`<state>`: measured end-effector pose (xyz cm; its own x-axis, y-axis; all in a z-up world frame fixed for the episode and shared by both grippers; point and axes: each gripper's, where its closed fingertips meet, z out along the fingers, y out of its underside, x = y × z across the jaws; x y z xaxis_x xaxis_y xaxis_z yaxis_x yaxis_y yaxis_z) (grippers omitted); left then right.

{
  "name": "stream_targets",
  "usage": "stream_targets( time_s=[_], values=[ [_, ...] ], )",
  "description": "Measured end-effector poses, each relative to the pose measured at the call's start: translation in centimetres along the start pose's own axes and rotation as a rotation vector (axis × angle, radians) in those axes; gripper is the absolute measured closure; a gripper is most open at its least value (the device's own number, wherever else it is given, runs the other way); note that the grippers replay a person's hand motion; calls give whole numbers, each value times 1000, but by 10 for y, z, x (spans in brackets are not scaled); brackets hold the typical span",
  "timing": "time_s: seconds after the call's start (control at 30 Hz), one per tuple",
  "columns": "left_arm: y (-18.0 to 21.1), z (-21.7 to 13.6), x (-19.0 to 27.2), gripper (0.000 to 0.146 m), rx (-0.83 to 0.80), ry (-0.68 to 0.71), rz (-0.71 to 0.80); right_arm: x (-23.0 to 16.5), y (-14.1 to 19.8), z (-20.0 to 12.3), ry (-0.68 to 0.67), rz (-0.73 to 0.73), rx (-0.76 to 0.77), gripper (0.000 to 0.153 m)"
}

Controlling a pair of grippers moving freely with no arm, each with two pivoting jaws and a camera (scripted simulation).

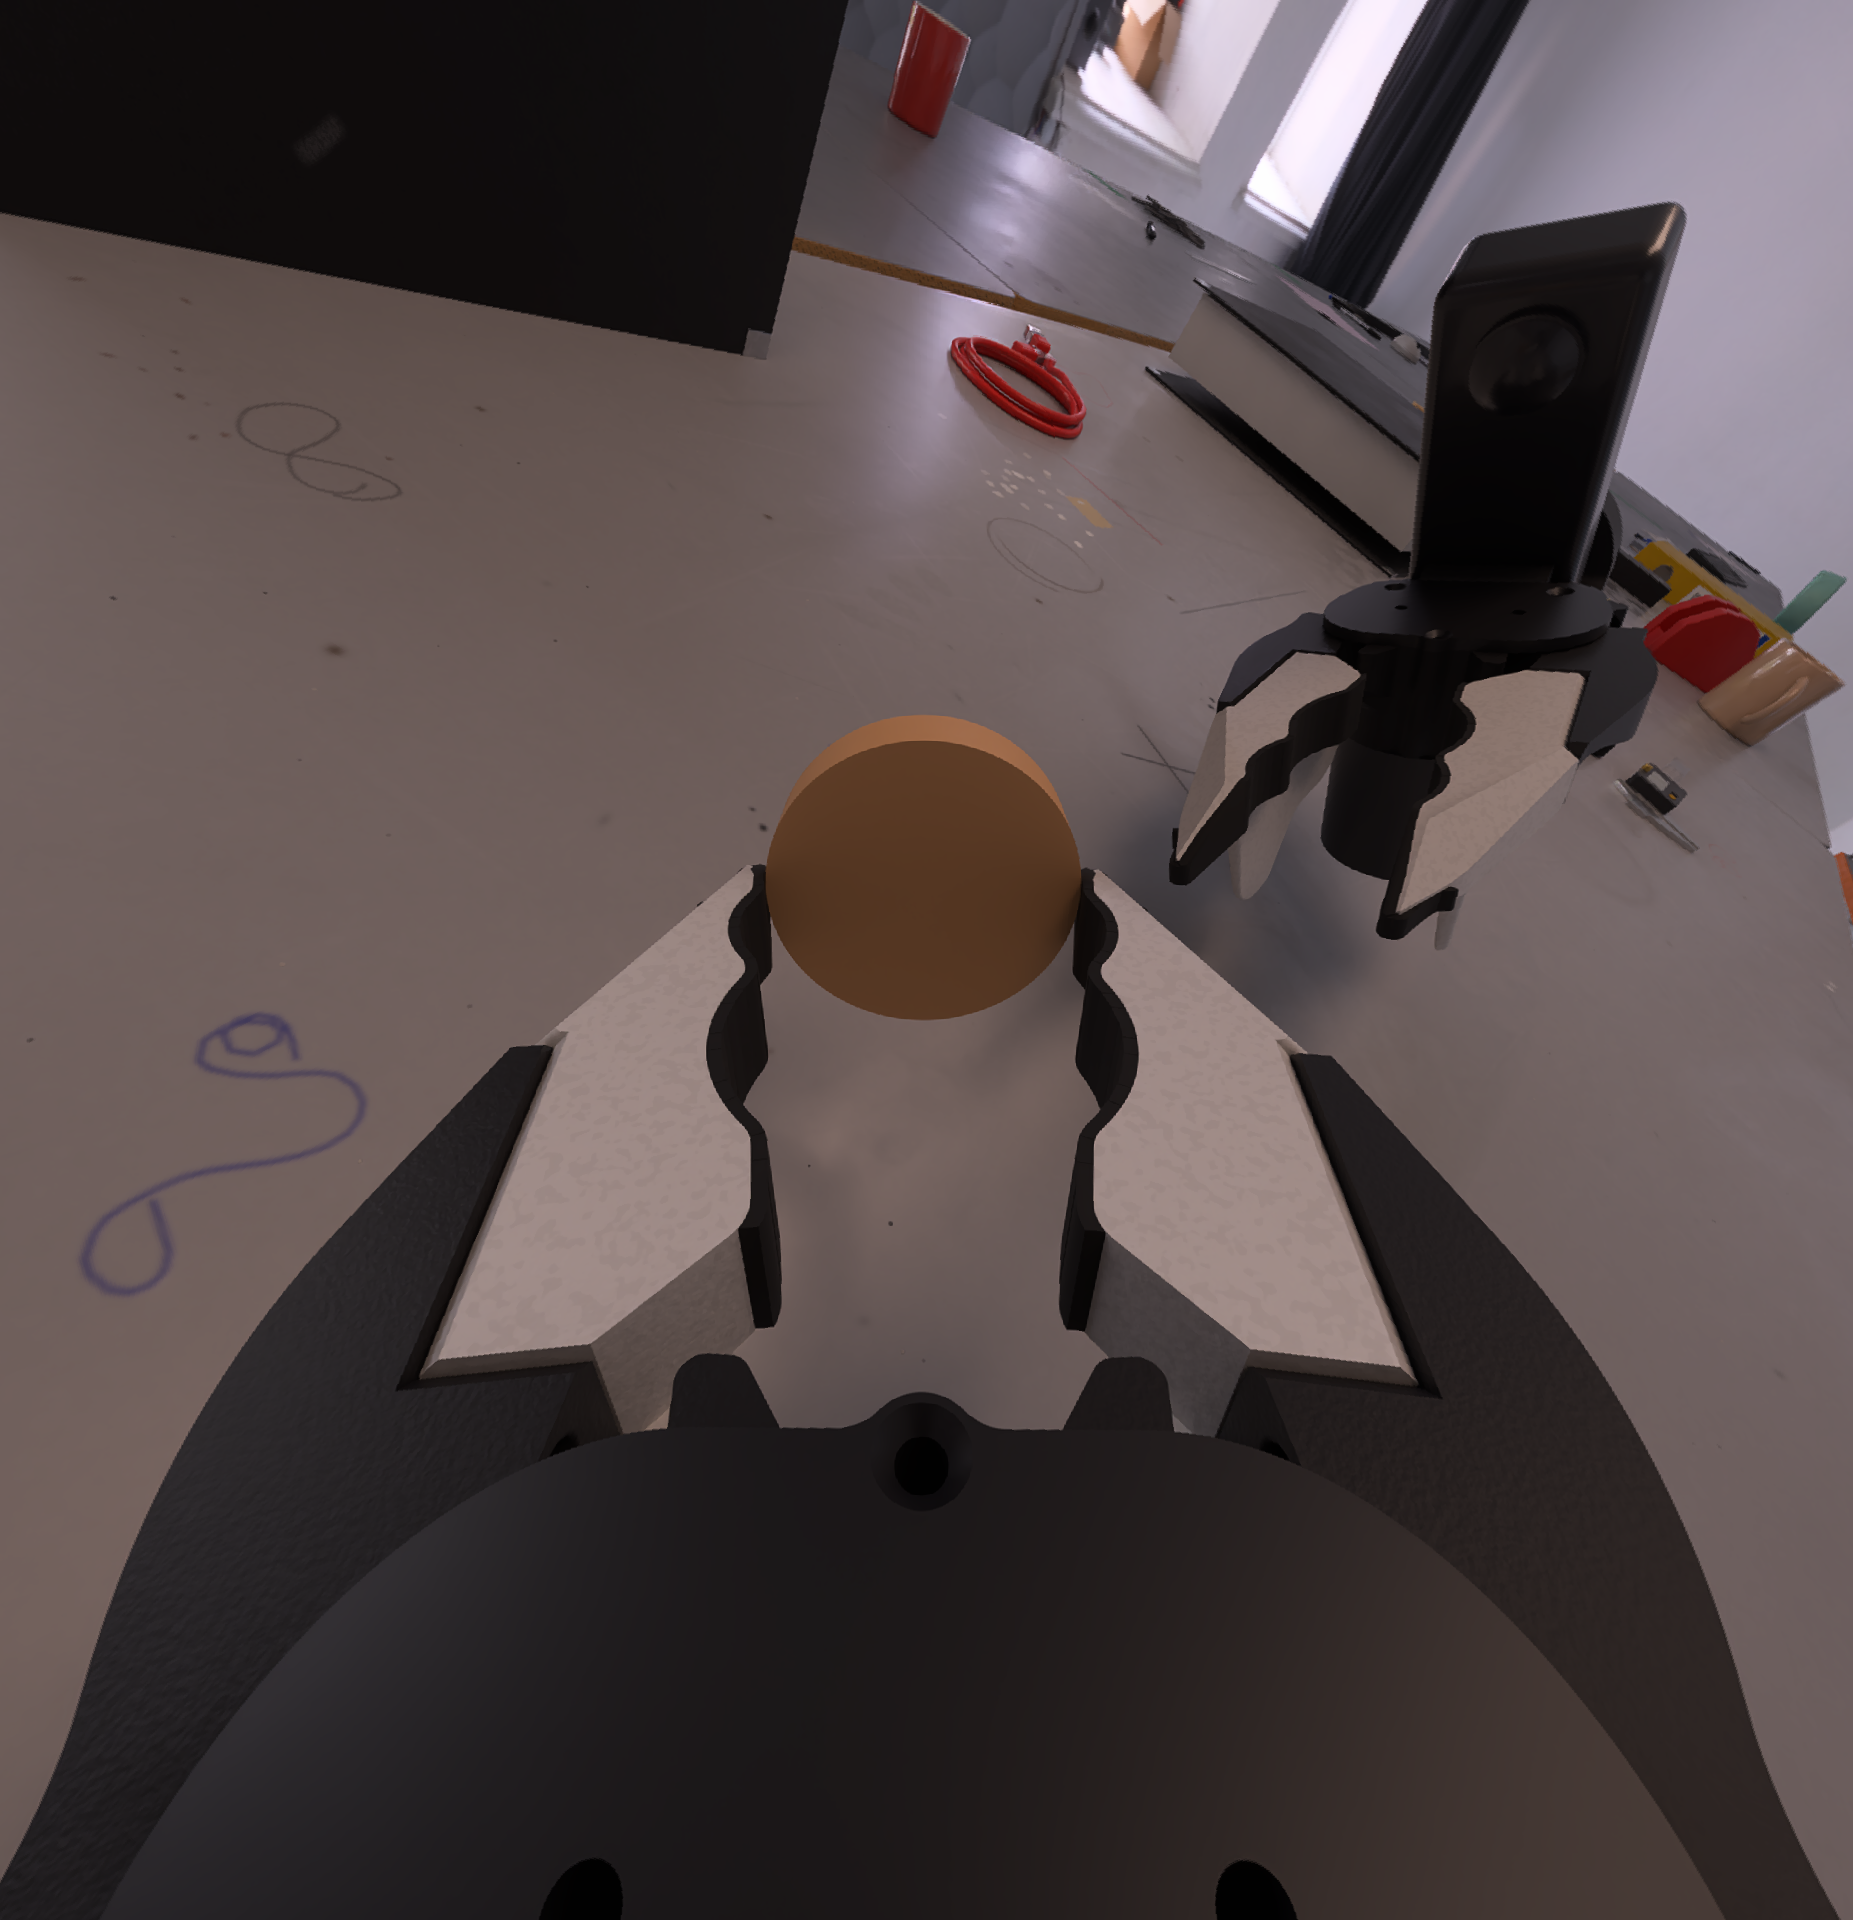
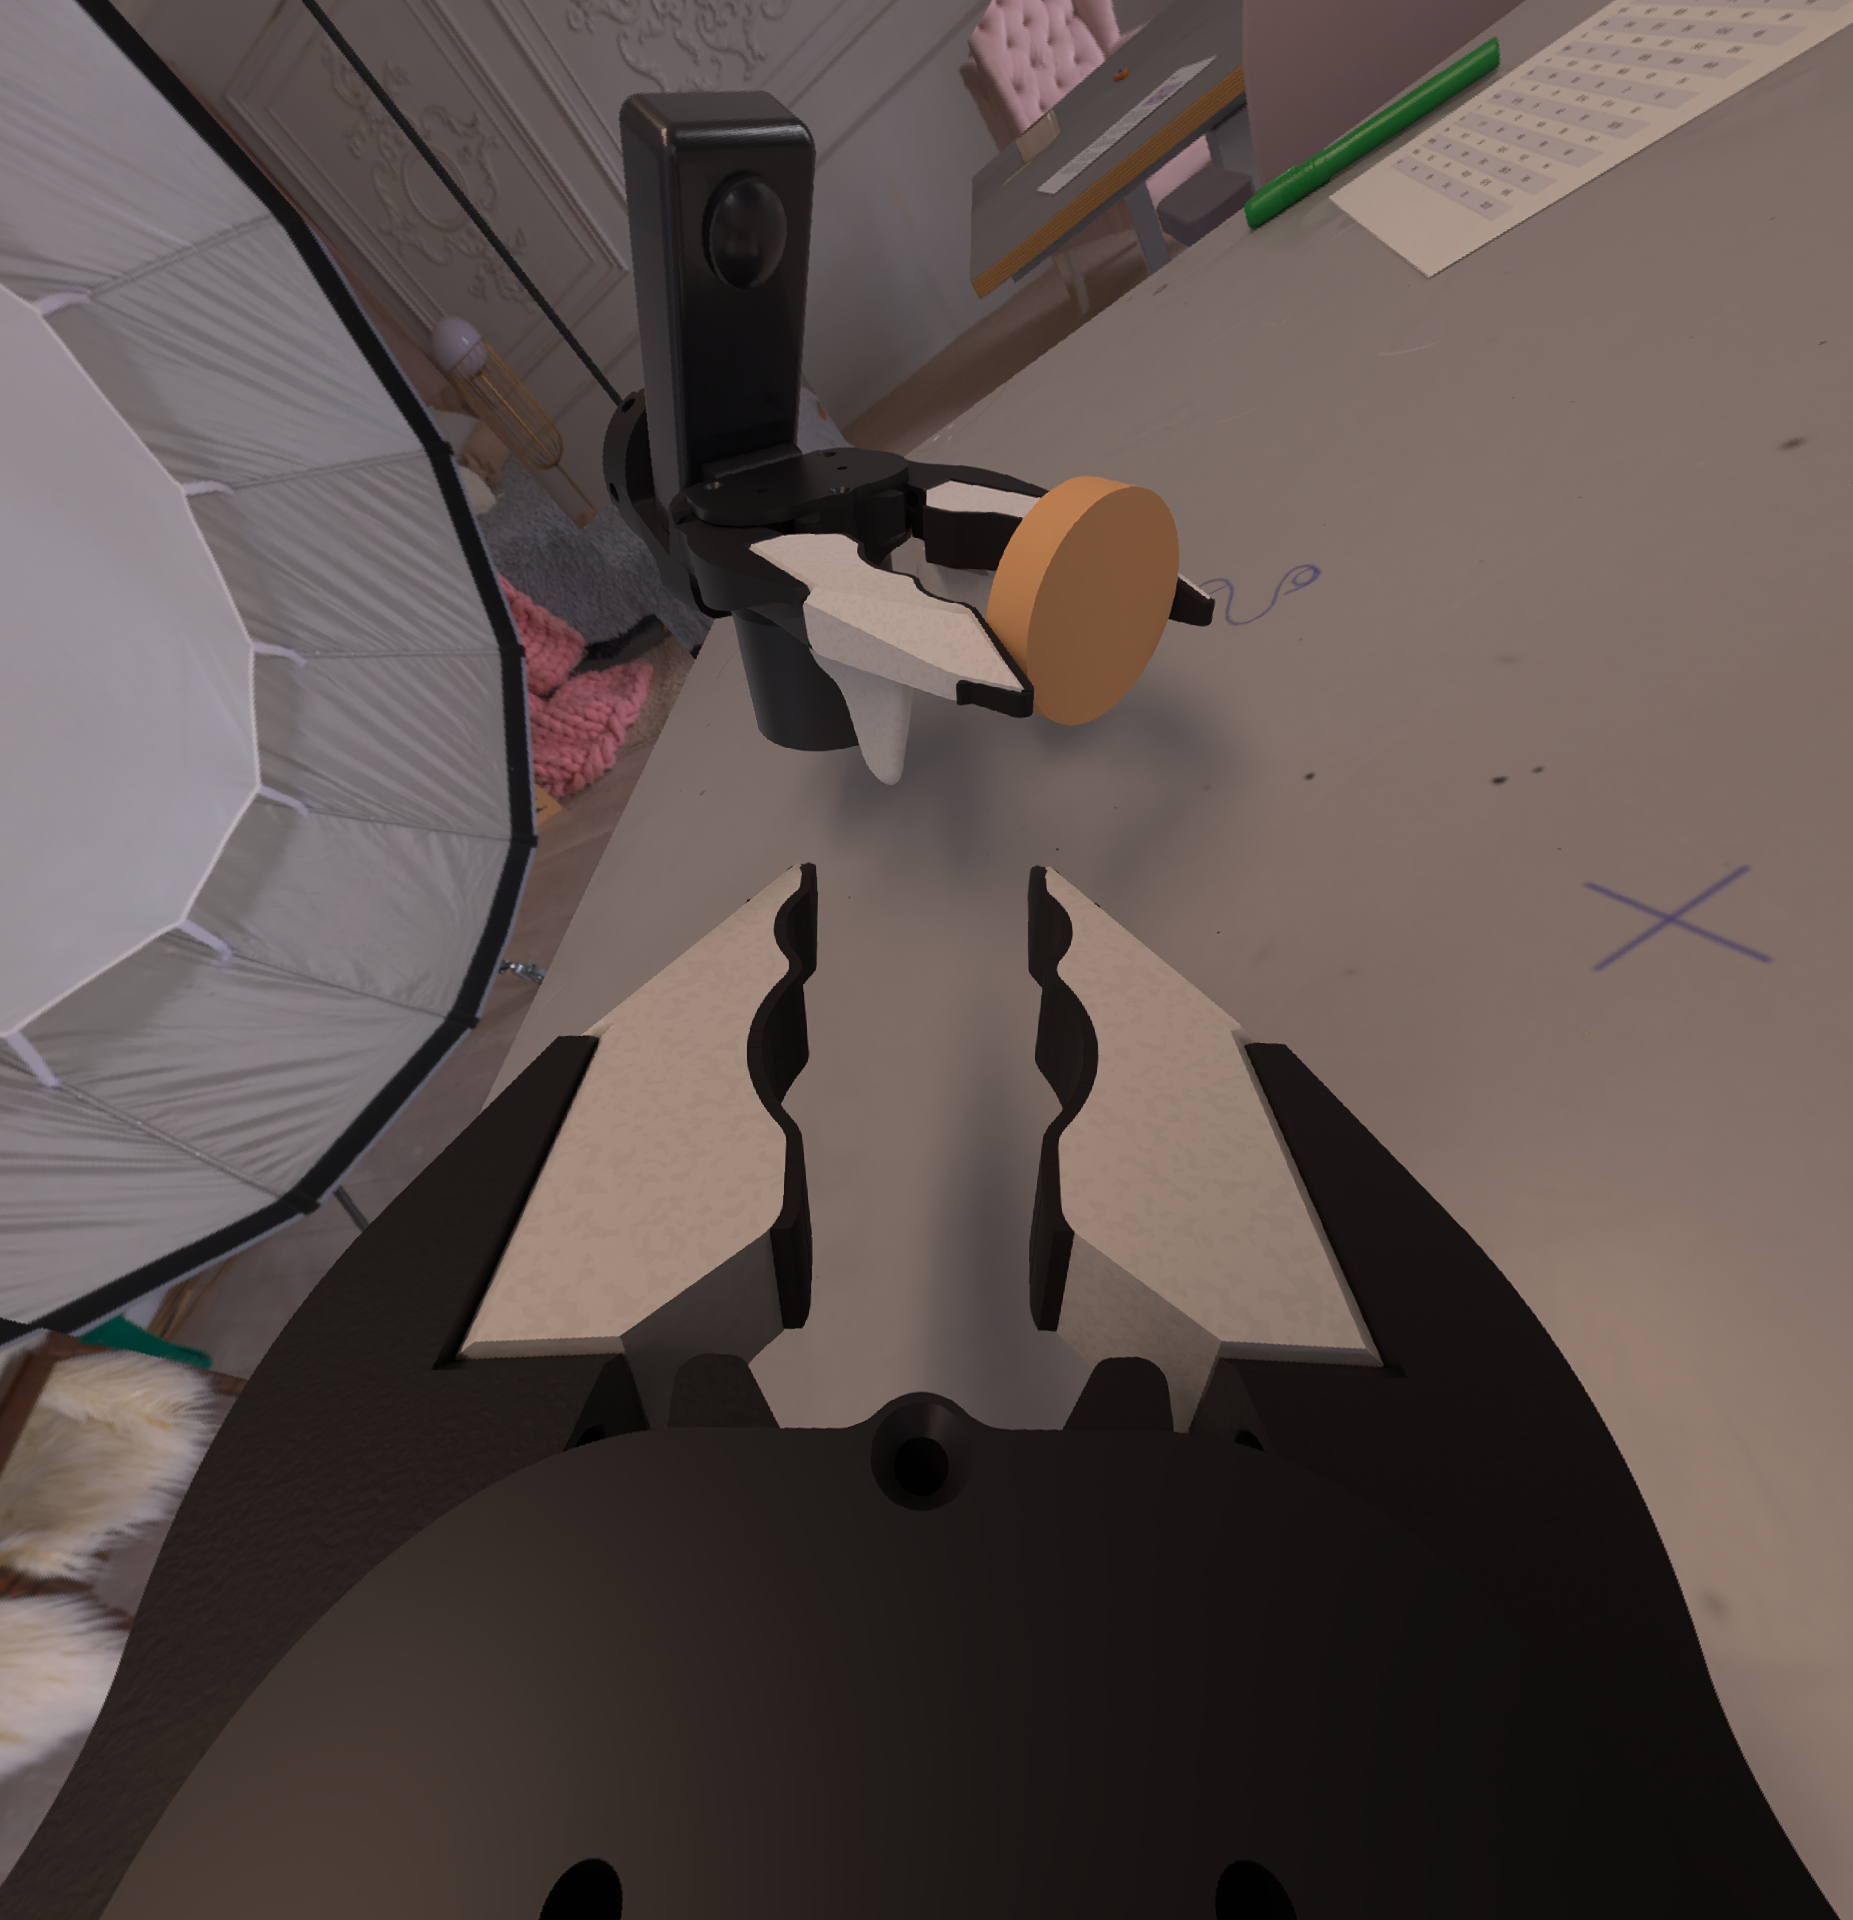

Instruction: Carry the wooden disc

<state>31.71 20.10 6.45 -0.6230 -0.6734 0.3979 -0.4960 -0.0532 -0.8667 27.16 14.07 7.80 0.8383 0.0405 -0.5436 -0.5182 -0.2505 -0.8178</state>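
The wooden disc (image 1: 920,873) is a thick round orange-brown puck held on edge, its flat face toward the left wrist camera. My left gripper (image 1: 922,883) is shut on the disc at its two fingertips and holds it above the grey table (image 1: 486,727). In the right wrist view the disc (image 2: 1086,601) shows in the left gripper (image 2: 1104,649), clear of the tabletop with a shadow beneath. My right gripper (image 2: 922,883) is open and empty, above the table. It also shows in the left wrist view (image 1: 1306,883), to the right of the disc and apart from it.
A red coiled cable (image 1: 1017,384) lies farther back on the table and a red cylinder (image 1: 927,68) beyond it. Small coloured items (image 1: 1732,644) sit at the right edge. A green marker (image 2: 1369,135) and a printed sheet (image 2: 1587,114) lie far right. A white softbox (image 2: 195,644) stands past the table's left edge.
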Motion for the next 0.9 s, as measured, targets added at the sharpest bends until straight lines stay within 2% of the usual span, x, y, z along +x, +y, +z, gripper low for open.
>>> stream_targets(
  time_s=[0.9],
  values=[
    [-1, -1, 0, 87, 7, 1, -3, 0, 0, 0, 1, 6, -5, 112]
  ],
)
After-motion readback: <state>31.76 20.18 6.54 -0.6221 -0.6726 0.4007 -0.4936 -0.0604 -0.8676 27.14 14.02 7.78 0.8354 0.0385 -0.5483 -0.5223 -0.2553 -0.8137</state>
